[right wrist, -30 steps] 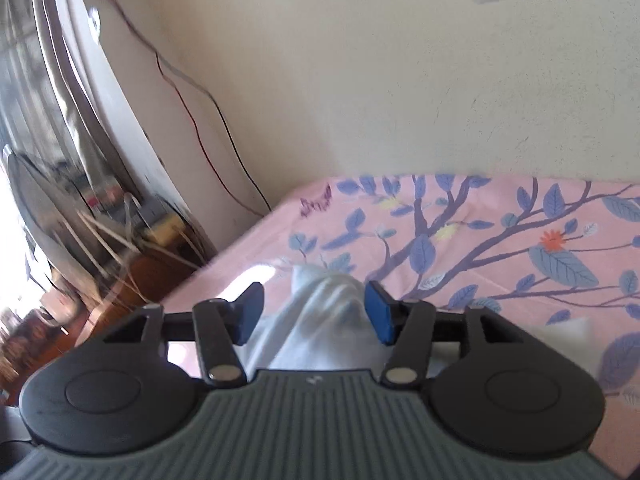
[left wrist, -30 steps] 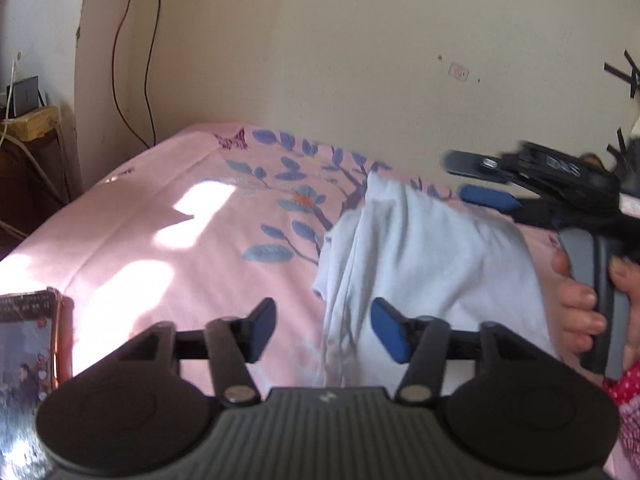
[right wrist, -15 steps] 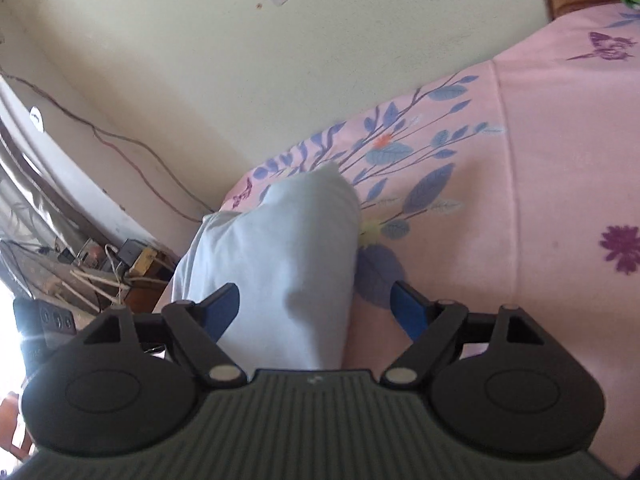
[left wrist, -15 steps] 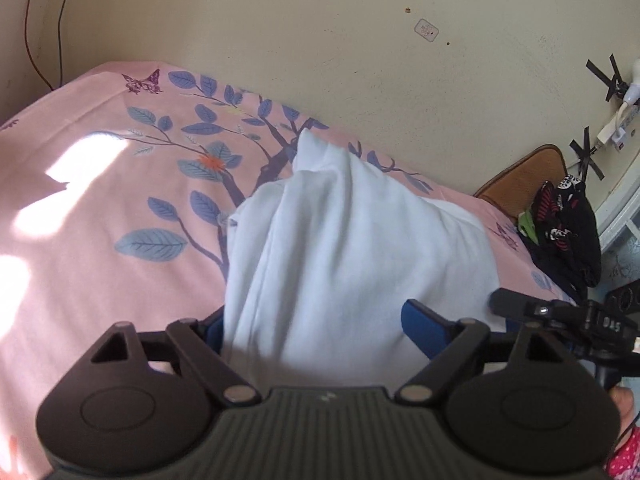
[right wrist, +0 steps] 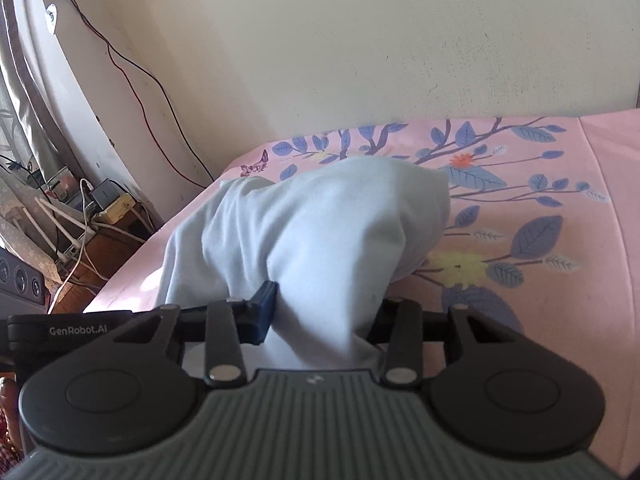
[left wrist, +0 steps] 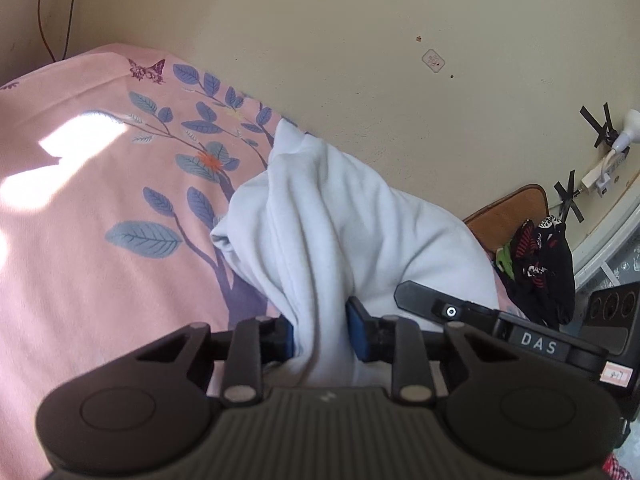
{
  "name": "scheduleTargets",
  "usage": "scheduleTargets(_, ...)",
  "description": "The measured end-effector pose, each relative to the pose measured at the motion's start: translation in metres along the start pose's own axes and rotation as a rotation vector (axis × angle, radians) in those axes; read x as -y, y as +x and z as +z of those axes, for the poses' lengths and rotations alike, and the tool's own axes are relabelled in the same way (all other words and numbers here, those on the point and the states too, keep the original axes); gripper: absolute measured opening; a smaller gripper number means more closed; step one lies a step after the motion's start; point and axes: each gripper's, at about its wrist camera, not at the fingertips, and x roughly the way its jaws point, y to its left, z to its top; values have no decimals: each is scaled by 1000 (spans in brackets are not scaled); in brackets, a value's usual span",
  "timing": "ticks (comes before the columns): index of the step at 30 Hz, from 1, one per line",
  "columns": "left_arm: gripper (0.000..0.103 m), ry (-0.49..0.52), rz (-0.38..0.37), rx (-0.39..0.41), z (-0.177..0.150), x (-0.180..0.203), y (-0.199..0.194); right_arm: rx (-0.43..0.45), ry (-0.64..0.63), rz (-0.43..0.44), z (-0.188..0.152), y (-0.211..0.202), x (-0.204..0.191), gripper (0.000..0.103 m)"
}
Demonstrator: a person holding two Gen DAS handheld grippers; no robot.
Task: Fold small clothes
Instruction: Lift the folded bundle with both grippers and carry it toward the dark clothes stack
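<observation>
A pale blue-white garment (left wrist: 340, 216) lies bunched up on the pink flowered bedsheet (left wrist: 100, 280). My left gripper (left wrist: 320, 336) has a gathered fold of it between its blue pads (left wrist: 356, 336); the jaws are closing and the pads squeeze the cloth. In the right wrist view the same garment (right wrist: 320, 216) rises as a hump in front of my right gripper (right wrist: 324, 316). Its jaws are closing too, with cloth pinched between them; the left pad (right wrist: 266, 312) shows, the right pad is hidden by the fabric. Both grippers sit close side by side at the garment's near edge.
The wall runs along the far side of the bed. Dark clothes (left wrist: 540, 264) hang over a brown wooden piece (left wrist: 508, 212) at the right. Cables, chargers and a power strip (right wrist: 100, 208) crowd the floor left of the bed (right wrist: 560, 280).
Half a second ago both pairs of jaws stood wide around the cloth; now both have narrowed onto it and the fabric is bunched between the pads. Both views have swung a little.
</observation>
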Motion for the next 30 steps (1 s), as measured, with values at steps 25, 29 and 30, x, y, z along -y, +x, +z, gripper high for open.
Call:
scheduleTargets(25,23,493,-360,12,66,367,147,526,-100,-289,104,-223,157,28)
scheduleTargets(29,23,511,-376,-52,71,436,239,593,23,-370,140,-260,250,28)
scheduleTargets(30,23,491,-365,-89,71,445,263,592,61,-388,146,-262,274,28)
